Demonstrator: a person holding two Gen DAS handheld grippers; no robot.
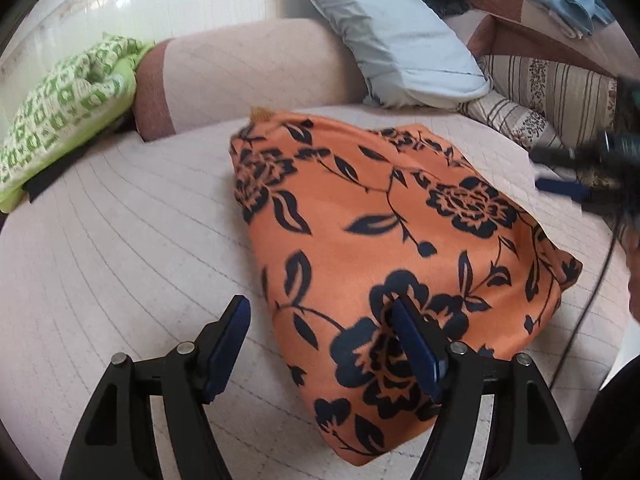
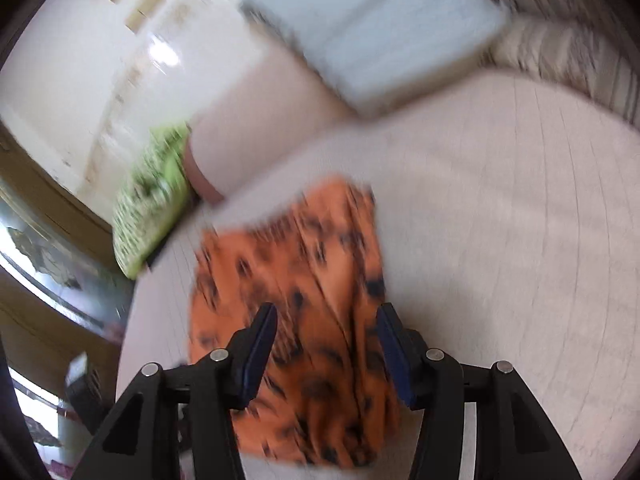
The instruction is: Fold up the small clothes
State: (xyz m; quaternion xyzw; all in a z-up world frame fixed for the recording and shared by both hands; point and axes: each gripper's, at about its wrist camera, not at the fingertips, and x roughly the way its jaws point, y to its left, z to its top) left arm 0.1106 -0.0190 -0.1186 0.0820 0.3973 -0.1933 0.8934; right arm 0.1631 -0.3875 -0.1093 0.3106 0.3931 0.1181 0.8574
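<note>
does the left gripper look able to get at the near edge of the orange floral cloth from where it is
Probably yes. The left gripper is open right at the orange floral cloth, one jaw over the fabric, one over the bare bed cover. Nothing lies between them.

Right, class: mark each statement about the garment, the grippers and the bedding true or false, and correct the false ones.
1. The garment is orange with dark flowers. True.
2. The left gripper is shut on the garment. False: its jaws stand open.
3. A green patterned cushion lies left of the garment. True.
4. The right gripper is shut. False: it is open, the garment showing between its fingers.
5. The pale blue pillow lies on the garment. False: it lies beyond it.
</note>
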